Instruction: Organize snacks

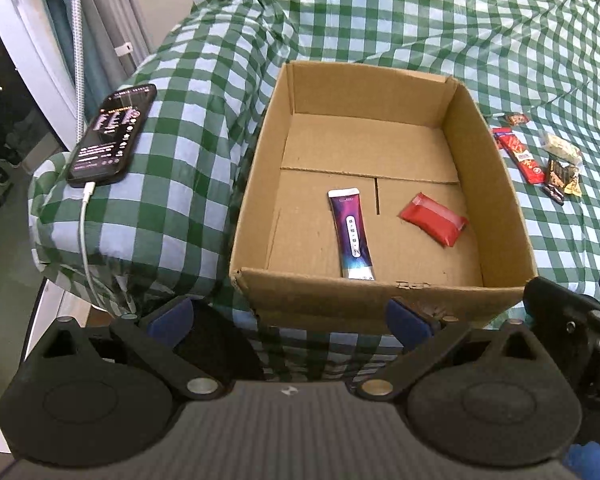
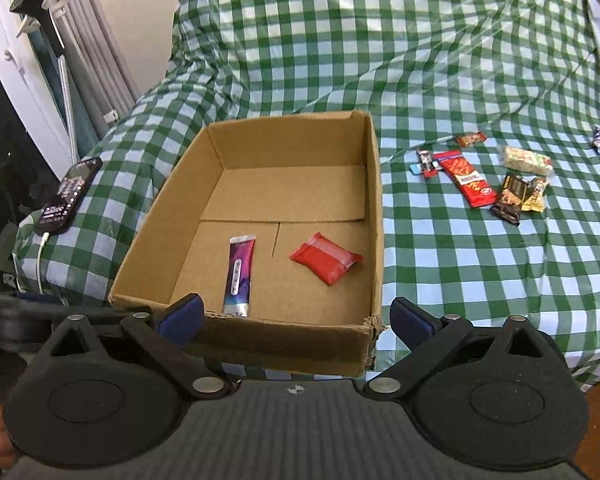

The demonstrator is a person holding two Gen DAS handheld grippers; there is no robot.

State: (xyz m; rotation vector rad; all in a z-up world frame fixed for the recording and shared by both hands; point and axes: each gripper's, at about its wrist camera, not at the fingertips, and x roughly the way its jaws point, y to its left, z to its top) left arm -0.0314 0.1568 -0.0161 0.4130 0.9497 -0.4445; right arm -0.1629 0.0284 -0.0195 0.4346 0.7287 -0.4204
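Snacks occupy two locations. Inside the open cardboard box point(image 2: 374, 200), at frame centre, a purple stick pack point(image 2: 240, 276) lies lengthwise on the floor panel, with a red pouch point(image 2: 325, 258) to its right, apart from it. Right of the box, on the green checked cloth point(image 2: 440, 260), loose items form a cluster: a long red bar point(image 2: 466, 178), a dark wrapper point(image 2: 510, 198) touching a yellowish wrapper point(image 2: 536, 194), a pale bar point(image 2: 527, 161), and a small brown candy point(image 2: 470, 139). A phone point(image 1: 112, 134) with a white cable point(image 1: 85, 236) rests on the covered armrest at left. The left gripper point(image 1: 292, 316) is spread wide with nothing between its blue pads. The right gripper point(image 2: 296, 316) is likewise spread and empty, its jaws framing the box's near wall.
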